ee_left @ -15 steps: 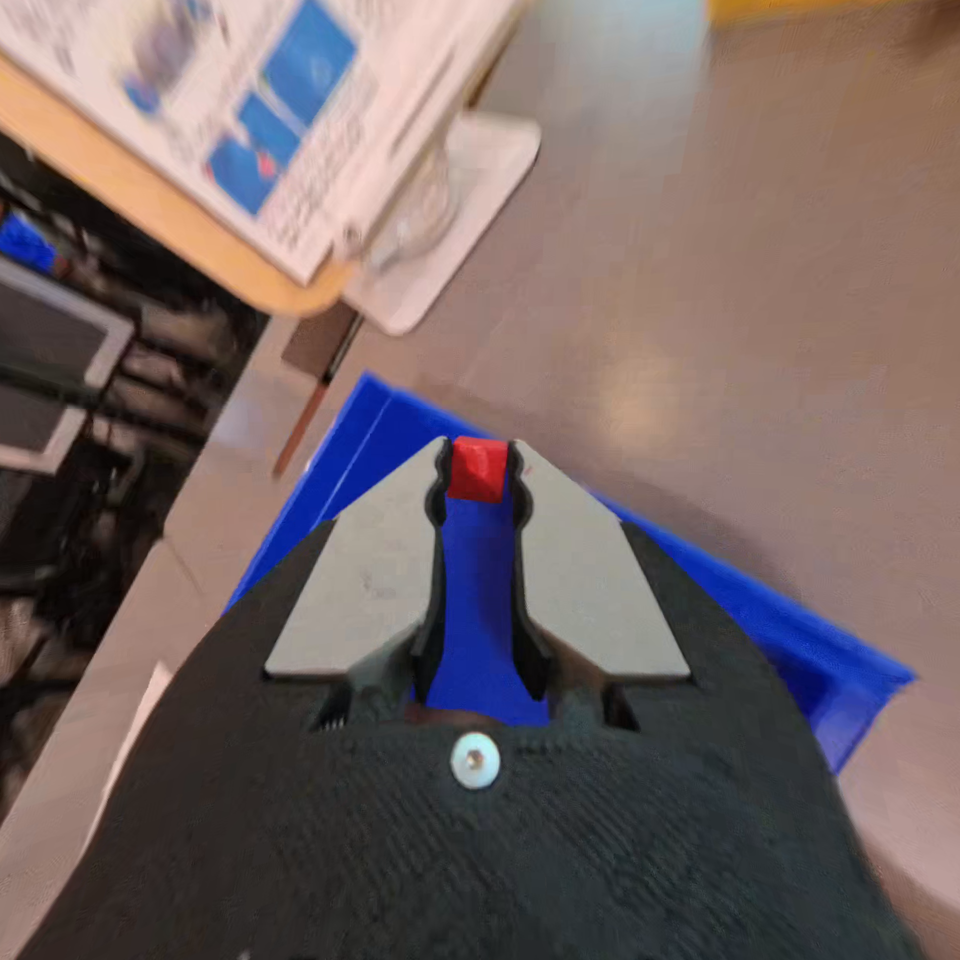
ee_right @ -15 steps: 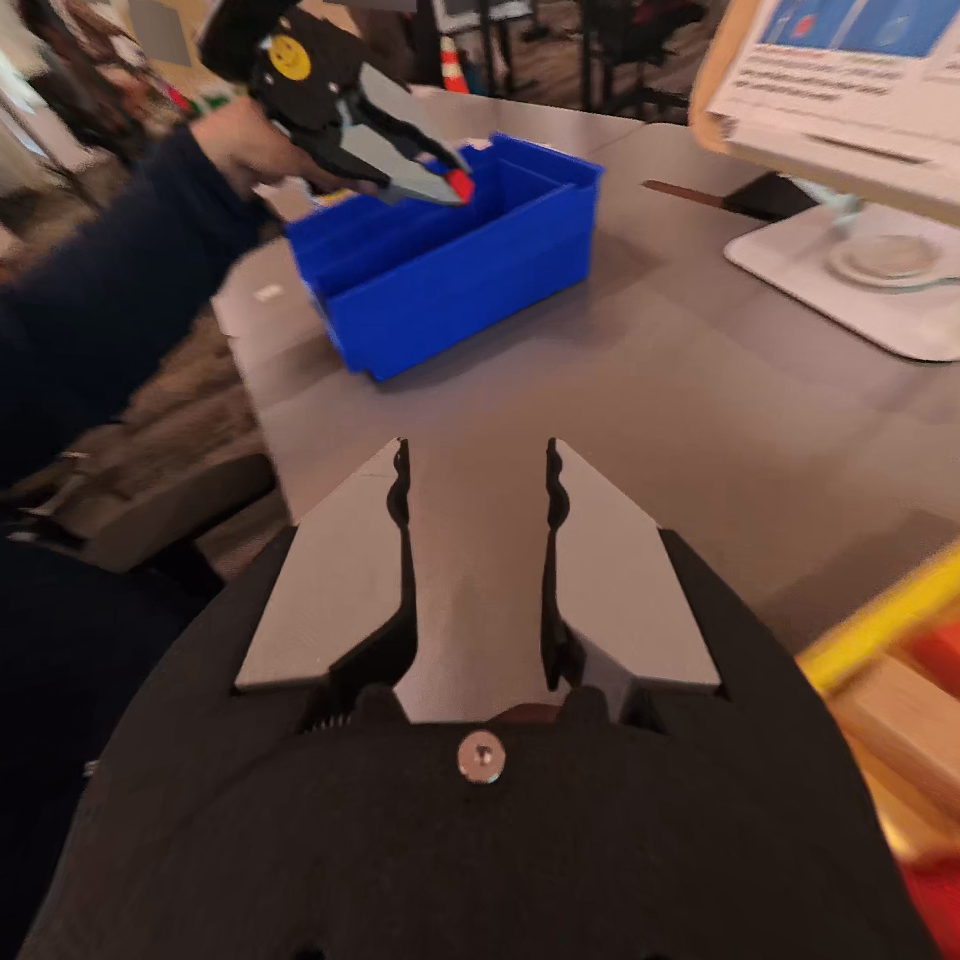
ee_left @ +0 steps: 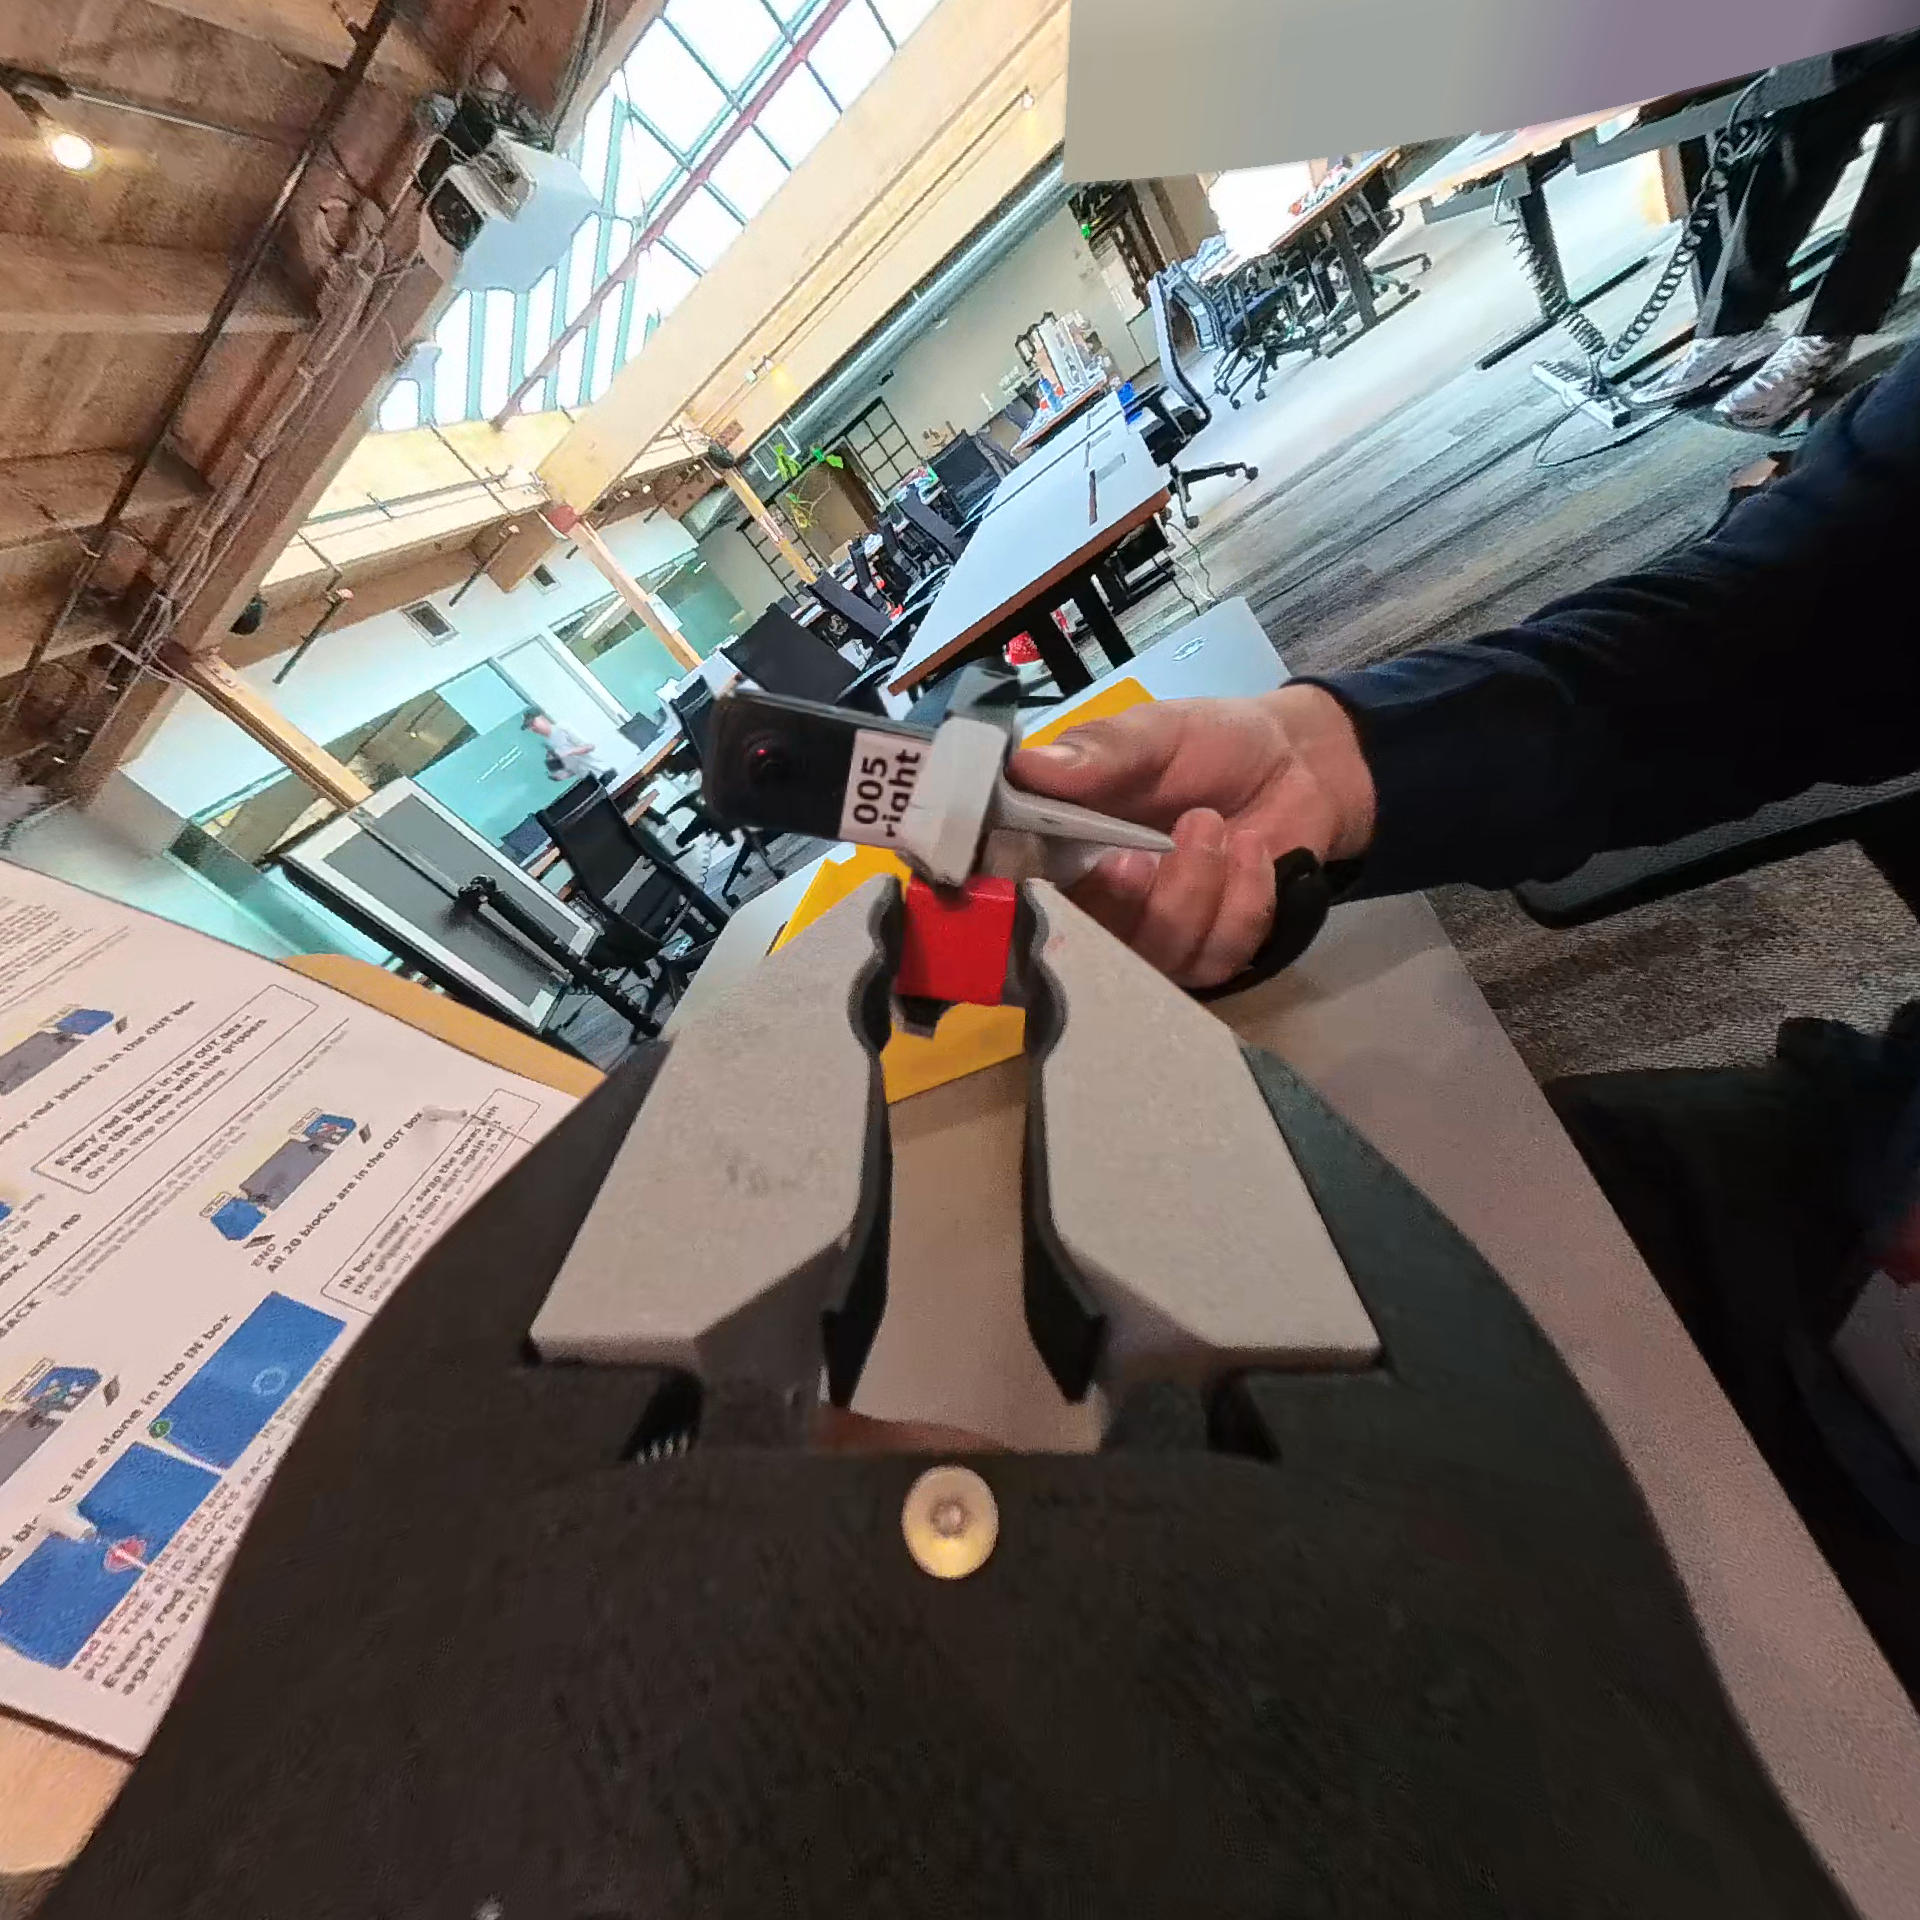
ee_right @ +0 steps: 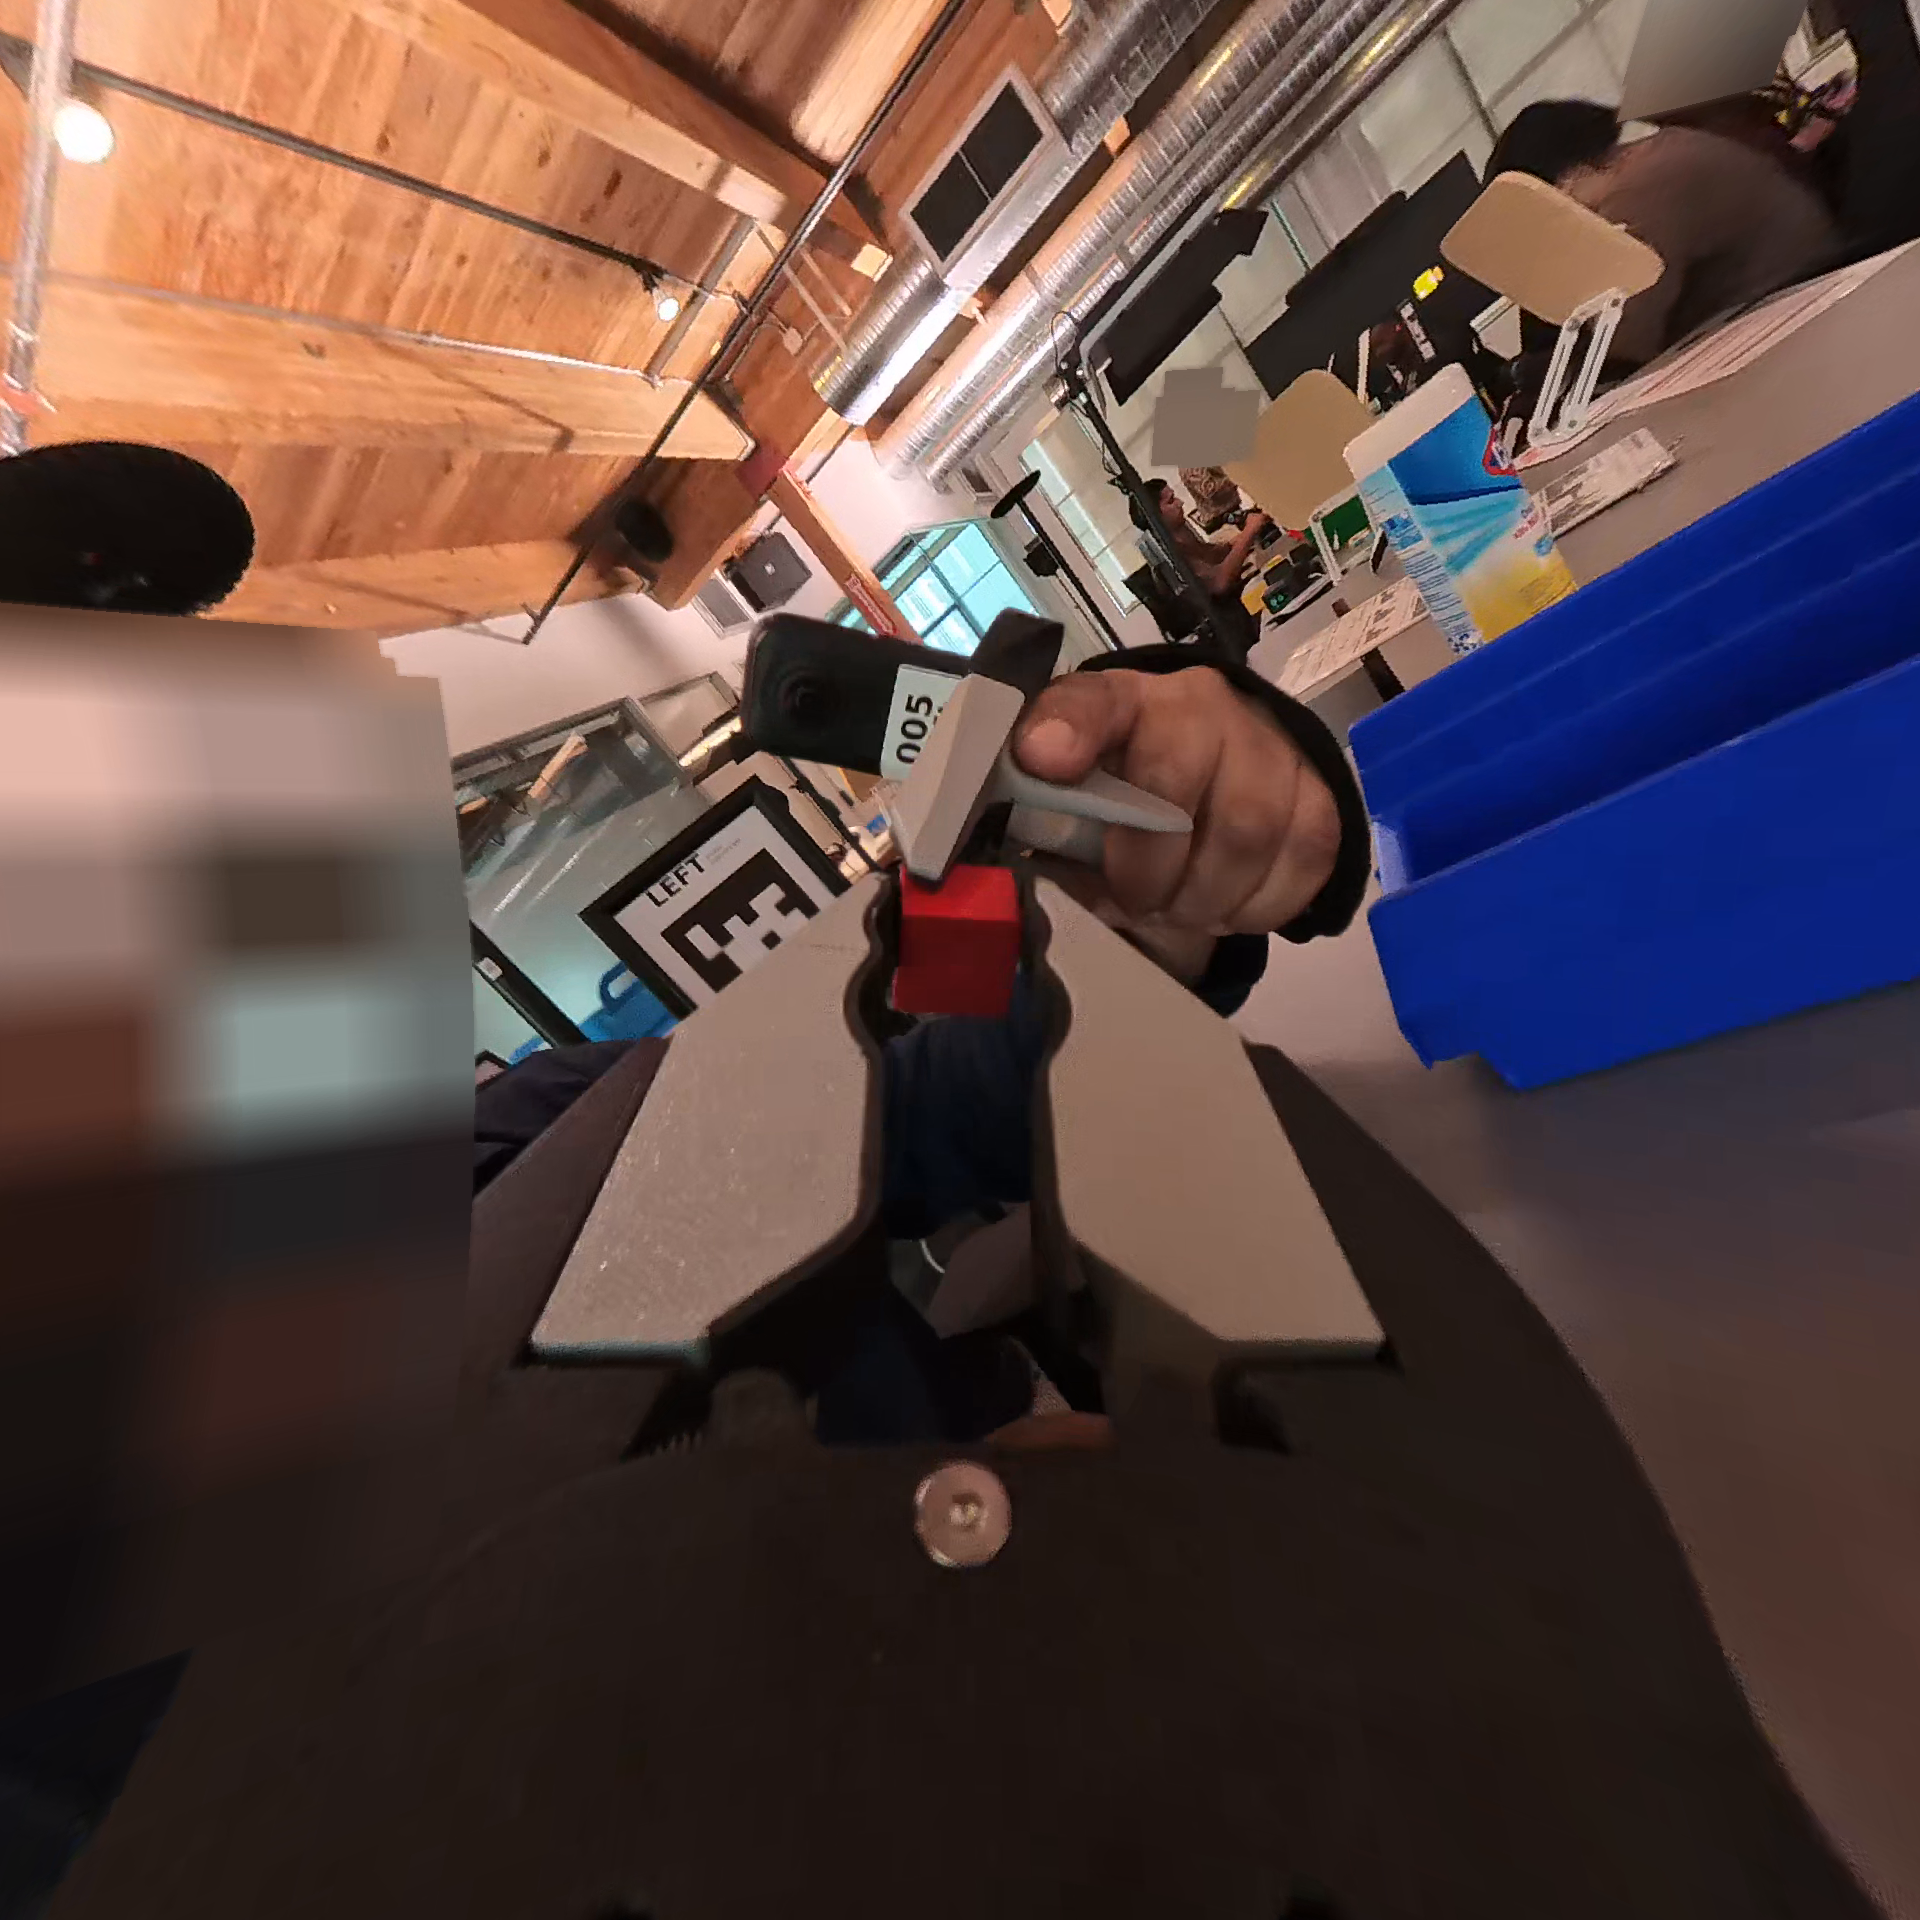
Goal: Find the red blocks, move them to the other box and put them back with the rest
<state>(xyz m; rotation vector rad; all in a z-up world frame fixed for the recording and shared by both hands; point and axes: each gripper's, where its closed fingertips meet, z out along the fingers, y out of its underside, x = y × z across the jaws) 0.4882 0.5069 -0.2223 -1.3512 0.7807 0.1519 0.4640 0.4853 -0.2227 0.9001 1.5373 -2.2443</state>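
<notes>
One red block (ee_left: 954, 940) is gripped by both grippers at once, held in the air above the table. In the left wrist view my left gripper (ee_left: 956, 906) is shut on its two sides. A grey finger (ee_left: 966, 800) of the right gripper presses on the block from above, with a hand (ee_left: 1226, 810) behind it. In the right wrist view my right gripper (ee_right: 956, 902) is shut on the same red block (ee_right: 956, 951), and a grey finger (ee_right: 951, 790) of the left gripper touches its top. The yellow box (ee_left: 961, 1049) lies behind the block. The blue box (ee_right: 1662, 883) stands at the right.
A printed instruction sheet (ee_left: 208, 1195) on a wooden stand is at the left. The grey table top (ee_left: 1403, 1039) runs to the right under the hand. A white and blue canister (ee_right: 1455, 520) stands beyond the blue box. A framed black-and-white marker (ee_right: 727, 914) stands behind.
The left gripper carried the red block away from the blue box and turned toward the right gripper. The right gripper, open and empty before, has come to meet it and shut on the same block.
</notes>
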